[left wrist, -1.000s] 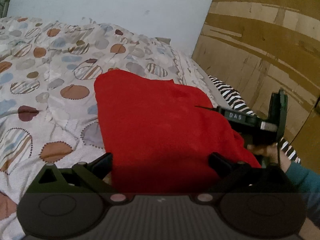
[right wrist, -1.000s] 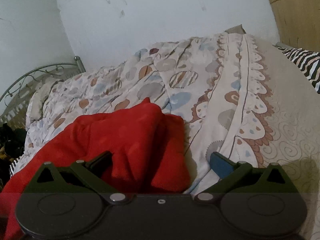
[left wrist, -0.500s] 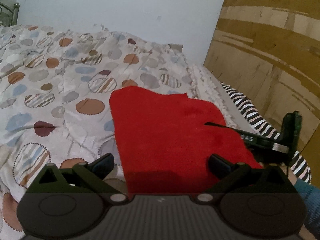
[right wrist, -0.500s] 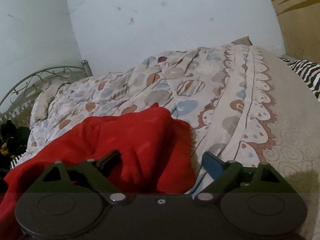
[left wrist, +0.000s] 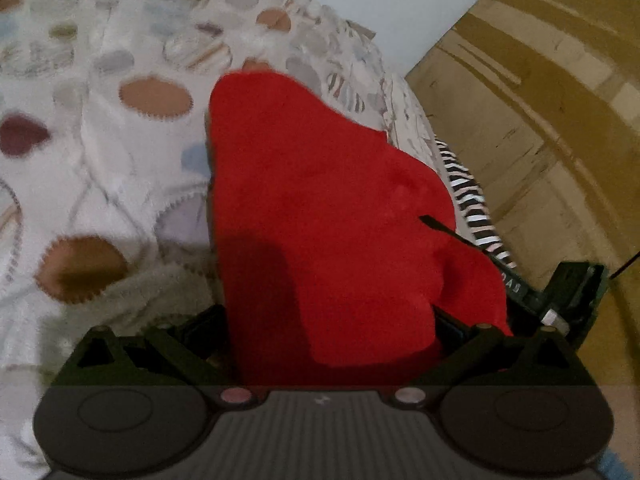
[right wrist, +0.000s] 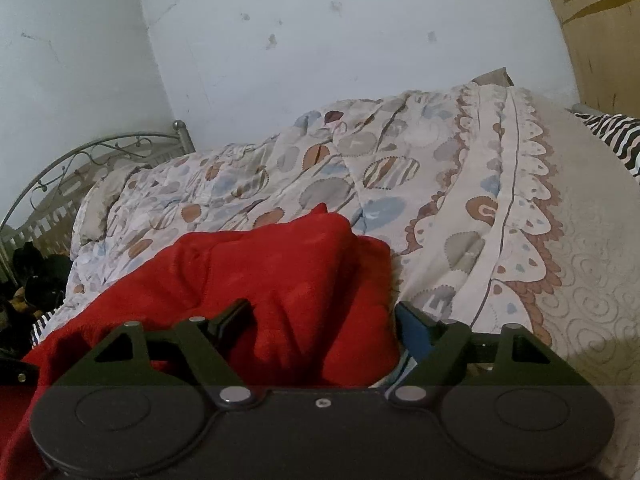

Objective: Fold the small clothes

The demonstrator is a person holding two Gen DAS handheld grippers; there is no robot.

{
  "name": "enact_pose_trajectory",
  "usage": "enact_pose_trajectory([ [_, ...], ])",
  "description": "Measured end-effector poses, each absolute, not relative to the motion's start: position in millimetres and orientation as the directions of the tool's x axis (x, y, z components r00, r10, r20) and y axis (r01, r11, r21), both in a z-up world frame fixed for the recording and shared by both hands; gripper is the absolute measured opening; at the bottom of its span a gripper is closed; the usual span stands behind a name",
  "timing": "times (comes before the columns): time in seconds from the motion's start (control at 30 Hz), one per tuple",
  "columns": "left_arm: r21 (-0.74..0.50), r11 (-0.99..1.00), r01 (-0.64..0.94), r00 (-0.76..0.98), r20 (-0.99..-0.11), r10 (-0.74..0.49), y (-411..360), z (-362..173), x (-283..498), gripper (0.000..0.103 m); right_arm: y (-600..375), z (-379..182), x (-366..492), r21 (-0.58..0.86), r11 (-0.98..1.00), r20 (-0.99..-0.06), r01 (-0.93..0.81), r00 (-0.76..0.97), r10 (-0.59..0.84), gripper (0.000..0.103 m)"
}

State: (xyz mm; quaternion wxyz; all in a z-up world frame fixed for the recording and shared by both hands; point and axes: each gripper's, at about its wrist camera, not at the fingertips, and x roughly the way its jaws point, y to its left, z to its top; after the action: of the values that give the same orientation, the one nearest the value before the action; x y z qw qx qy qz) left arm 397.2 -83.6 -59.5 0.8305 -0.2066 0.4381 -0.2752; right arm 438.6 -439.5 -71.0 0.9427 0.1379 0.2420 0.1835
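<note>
A bed takes up most of both views, covered by a pale quilt [left wrist: 100, 152] printed with brown, blue and striped circles, with a white wall behind, a wooden panel [left wrist: 540, 100] on the right and a metal headboard [right wrist: 80, 168] far to the left in the right wrist view. The red garment [left wrist: 320, 216], a soft fleecy piece, lies on the quilt, bunched and partly doubled over, close in front of both tools. A zebra-striped cloth [left wrist: 472, 200] runs along the bed's right edge.

The left gripper [left wrist: 328, 328] stands spread wide with the near edge of the red cloth lying between its fingers; the pads do not appear to press on it. The right gripper [right wrist: 320, 320] straddles a thick fold of the same cloth, its jaws closing, though a gap shows beside the blue pad, so nothing is clamped yet.

This looks like the start of a fold: both tools taking hold of the near edge. Next, each needs a firm pinch through all layers, then a lift together and a carry toward the far edge, keeping the cloth taut so it lands flat
</note>
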Motion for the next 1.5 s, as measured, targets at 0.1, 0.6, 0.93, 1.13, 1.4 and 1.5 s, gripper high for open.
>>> enact_pose_trajectory([
  [0.1, -0.596, 0.746, 0.297, 0.440, -0.608, -0.661, -81.1, -66.0, 401.9, 0.103, -439.4, -71.3, 439.4, 0.352, 0.894, -0.408, -0.279, 0.813, 0.415, 0.080],
  [0.6, -0.573, 0.751, 0.329, 0.423, -0.621, -0.660, -89.1, -65.5, 407.0, 0.103, -442.3, -73.7, 442.1, 0.375, 0.885, -0.414, -0.275, 0.804, 0.426, 0.082],
  [0.93, -0.596, 0.714, 0.367, 0.380, -0.605, -0.700, -89.5, -72.1, 418.4, 0.103, -441.7, -68.5, 449.4, 0.406, 0.879, -0.465, -0.251, 0.771, 0.435, 0.082],
  [1.13, -0.599, 0.691, 0.405, 0.358, -0.592, -0.722, -88.4, -74.4, 423.8, 0.103, -427.5, -48.4, 454.2, 0.392, 0.895, -0.559, -0.213, 0.718, 0.415, 0.060],
  [1.4, -0.600, 0.685, 0.413, 0.401, -0.555, -0.728, -86.5, -74.5, 411.6, 0.092, -405.1, -26.5, 436.8, 0.317, 0.928, -0.562, -0.197, 0.749, 0.351, 0.046],
  [1.5, -0.591, 0.699, 0.404, 0.431, -0.551, -0.715, -85.7, -69.7, 404.5, 0.083, -394.9, -11.4, 429.4, 0.282, 0.933, -0.543, -0.224, 0.764, 0.348, 0.043],
])
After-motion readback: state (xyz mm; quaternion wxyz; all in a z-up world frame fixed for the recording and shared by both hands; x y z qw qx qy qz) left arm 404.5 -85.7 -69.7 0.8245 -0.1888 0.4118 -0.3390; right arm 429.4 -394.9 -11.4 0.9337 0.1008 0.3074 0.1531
